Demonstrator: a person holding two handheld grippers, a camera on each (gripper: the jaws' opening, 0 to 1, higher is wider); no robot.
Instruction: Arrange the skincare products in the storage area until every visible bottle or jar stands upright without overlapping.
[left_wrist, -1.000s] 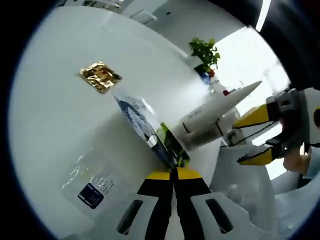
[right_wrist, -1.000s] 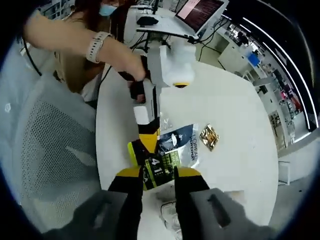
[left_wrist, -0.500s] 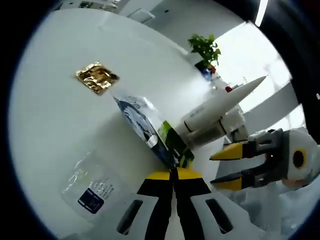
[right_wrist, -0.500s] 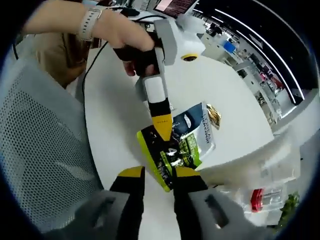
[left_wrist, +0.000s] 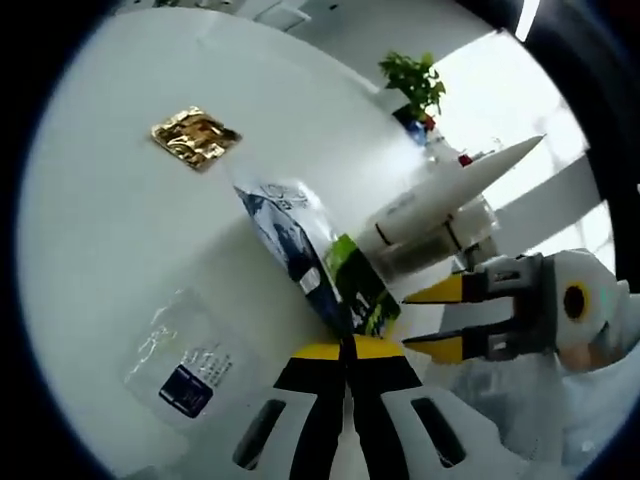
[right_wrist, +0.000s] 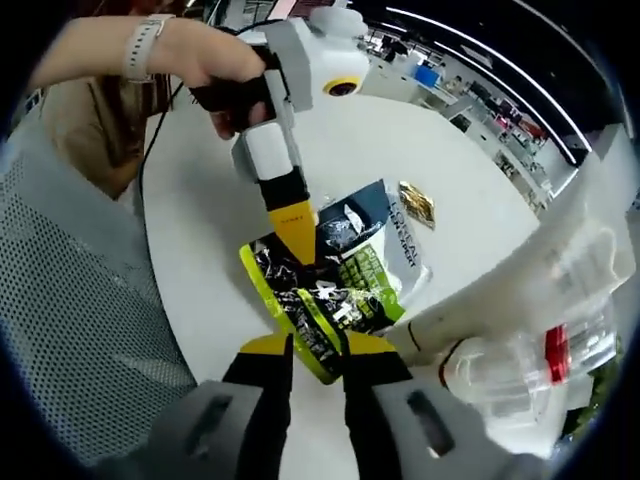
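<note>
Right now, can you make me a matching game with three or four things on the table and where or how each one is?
Things:
1. gold packet
2. green sachet
3. white tube
4. clear pouch

States:
A. flat on the table, blue label
B. held by both grippers
C. lying alone, far across the table
D. pointed, lying beside the sachet

Pairs: 1-C, 2-B, 3-D, 4-A
</note>
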